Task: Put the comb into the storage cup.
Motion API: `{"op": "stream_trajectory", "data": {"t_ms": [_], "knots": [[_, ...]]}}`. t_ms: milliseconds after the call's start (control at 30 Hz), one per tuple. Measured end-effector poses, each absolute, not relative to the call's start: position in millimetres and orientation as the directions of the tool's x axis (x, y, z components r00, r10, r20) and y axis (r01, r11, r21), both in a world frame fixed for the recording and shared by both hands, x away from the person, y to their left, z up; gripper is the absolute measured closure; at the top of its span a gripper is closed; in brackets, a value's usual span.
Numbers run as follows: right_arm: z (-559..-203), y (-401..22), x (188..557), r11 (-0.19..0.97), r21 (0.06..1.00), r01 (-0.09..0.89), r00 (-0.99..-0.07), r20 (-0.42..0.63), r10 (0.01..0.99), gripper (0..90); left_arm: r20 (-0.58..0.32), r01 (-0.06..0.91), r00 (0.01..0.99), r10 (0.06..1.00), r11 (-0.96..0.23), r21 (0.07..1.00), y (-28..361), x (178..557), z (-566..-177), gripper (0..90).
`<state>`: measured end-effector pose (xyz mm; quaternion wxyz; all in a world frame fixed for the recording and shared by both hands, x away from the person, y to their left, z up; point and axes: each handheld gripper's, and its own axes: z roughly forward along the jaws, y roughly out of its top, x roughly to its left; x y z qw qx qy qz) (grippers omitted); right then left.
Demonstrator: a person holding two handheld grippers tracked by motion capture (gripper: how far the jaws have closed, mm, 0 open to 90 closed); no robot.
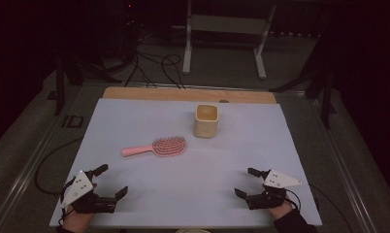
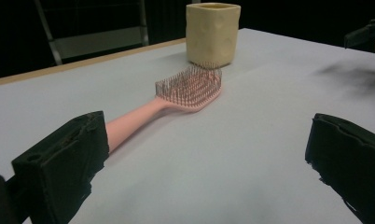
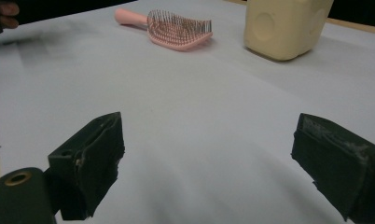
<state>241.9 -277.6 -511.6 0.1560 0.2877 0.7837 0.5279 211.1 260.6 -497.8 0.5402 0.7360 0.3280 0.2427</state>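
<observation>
Table (image 1: 135,121): pale sheet over wood top.
Cream cup (image 1: 206,121): upright, right of centre, just beyond brush head.
Pink hairbrush (image 1: 156,147): flat at centre, bristles up, long axis across table, handle pointing left, head right.
Left gripper (image 1: 109,180): near-left corner, jaws spread, empty.
Right gripper (image 1: 245,181): near-right corner, jaws spread, empty.

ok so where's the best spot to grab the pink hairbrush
Probably the handle: a slim bare bar lying flat, pointing toward the left gripper. Come from above with the open jaws across its width. The hairbrush head is wide and its bristles face up.
</observation>
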Motion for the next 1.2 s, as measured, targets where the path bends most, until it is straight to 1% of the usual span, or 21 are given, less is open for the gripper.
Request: {"op": "stream_trajectory", "data": {"t_ms": [300,467,633,767,967,1033,1100,1200], "knots": [[-512,-279,239,0.287,0.920,0.267,-0.791,0.039,0.611,8.8,0.022,0.217,0.674,0.739,-0.226,0.950,257,215,-498,0.1],[-512,-279,240,0.281,0.919,0.277,-0.790,0.051,0.612,8.8,0.033,0.202,0.690,0.723,-0.236,0.950,256,213,-497,0.1],[-505,-275,236,0.283,0.932,0.229,-0.792,0.009,0.611,8.8,0.033,0.206,0.707,0.707,-0.250,0.946,256,209,-496,0.1],[-505,-272,233,0.288,0.931,0.222,-0.800,0.005,0.600,8.8,0.053,0.185,0.724,0.688,-0.268,0.946,251,207,-491,0.1],[-504,-271,232,0.284,0.936,0.208,-0.798,-0.005,0.602,8.8,0.030,0.197,0.739,0.673,-0.258,0.946,246,209,-487,0.2],[-504,-271,232,0.275,0.938,0.209,-0.795,-0.001,0.606,8.8,0.051,0.192,0.737,0.674,-0.282,0.940,244,210,-483,0.1],[-503,-272,232,0.262,0.943,0.207,-0.792,0.004,0.611,8.9,0.036,0.197,0.742,0.669,-0.269,0.943,243,211,-478,0.1],[-502,-272,231,0.255,0.945,0.205,-0.789,0.005,0.614,8.9,0.038,0.195,0.756,0.654,-0.280,0.940,241,210,-472,0.1]]}}
